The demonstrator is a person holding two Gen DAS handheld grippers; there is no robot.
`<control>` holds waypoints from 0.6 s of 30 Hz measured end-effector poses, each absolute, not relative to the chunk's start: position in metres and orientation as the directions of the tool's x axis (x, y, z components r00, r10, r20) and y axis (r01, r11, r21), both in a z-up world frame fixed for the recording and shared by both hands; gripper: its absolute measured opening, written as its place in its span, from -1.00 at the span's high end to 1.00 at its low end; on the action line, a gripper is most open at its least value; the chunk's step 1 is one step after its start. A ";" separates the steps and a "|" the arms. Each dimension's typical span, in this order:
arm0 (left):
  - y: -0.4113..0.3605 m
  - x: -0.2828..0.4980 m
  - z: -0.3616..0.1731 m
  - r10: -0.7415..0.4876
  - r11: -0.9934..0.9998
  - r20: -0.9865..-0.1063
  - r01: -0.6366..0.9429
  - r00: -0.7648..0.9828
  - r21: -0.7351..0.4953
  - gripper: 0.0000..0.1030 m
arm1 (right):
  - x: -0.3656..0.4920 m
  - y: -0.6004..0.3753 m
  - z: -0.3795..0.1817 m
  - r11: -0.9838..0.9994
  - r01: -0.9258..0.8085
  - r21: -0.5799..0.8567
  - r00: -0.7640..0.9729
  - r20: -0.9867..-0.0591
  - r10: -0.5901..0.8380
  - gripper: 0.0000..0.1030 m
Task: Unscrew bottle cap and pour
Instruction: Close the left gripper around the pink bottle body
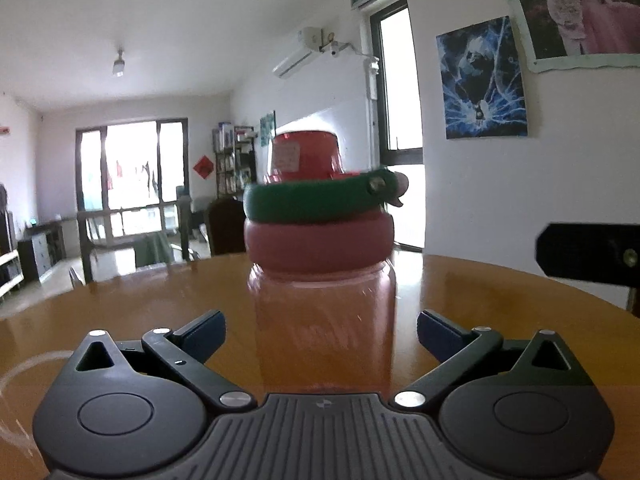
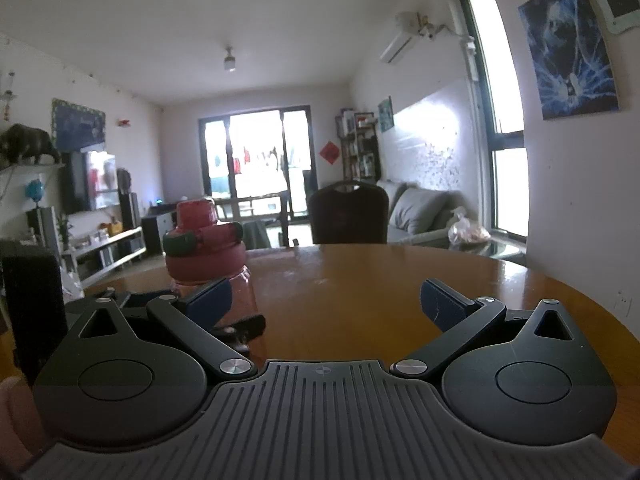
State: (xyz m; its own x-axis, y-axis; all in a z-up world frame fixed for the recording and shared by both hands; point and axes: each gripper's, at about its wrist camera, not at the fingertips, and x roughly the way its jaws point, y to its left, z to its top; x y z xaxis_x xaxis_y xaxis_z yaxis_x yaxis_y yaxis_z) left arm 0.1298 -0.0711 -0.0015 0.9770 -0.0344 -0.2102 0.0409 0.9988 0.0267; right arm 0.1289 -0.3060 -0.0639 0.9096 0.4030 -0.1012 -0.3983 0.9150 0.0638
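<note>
Standing capped, one bottle (image 1: 322,300), two wide-spread grippers, left gripper (image 1: 320,334), right gripper (image 2: 325,305)

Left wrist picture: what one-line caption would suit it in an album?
Open left gripper faces a pink bottle, its red cap still on, upright on a wooden table.

The bottle (image 1: 322,312) has a clear, pink-tinted body, a dull red screw collar (image 1: 319,246), a dark green ring (image 1: 316,200) above the collar, and a bright red cap (image 1: 306,156) on top with a pale pink label. The table (image 1: 500,308) under the bottle is glossy orange-brown wood. On both sides of the bottle, the left gripper (image 1: 321,334) is black with dark blue finger pads (image 1: 202,334). The right gripper (image 2: 324,300) has the same black and dark blue.
</note>
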 end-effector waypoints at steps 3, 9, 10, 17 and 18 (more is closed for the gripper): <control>-0.066 0.128 -0.003 -0.053 0.999 -0.227 0.052 0.972 -0.010 -0.99 | 0.129 -0.305 -0.065 0.915 -0.400 0.059 0.909 -0.106 0.404 -1.00; -0.062 0.119 -0.002 -0.106 0.994 -0.243 0.102 0.964 -0.031 -0.99 | 0.130 -0.303 -0.065 0.914 -0.403 0.052 0.907 -0.113 0.406 -1.00; -0.062 0.117 -0.002 -0.116 0.993 -0.244 0.111 0.963 -0.033 -0.99 | 0.130 -0.303 -0.065 0.914 -0.402 0.051 0.907 -0.112 0.406 -1.00; -0.053 0.132 -0.005 -0.117 0.993 -0.190 0.117 0.975 -0.008 -0.94 | 0.129 -0.301 -0.065 0.919 -0.391 0.049 0.913 -0.102 0.394 -1.00; -0.052 0.134 -0.005 -0.116 0.993 -0.186 0.116 0.976 -0.013 -0.93 | 0.129 -0.301 -0.065 0.920 -0.390 0.048 0.914 -0.102 0.393 -1.00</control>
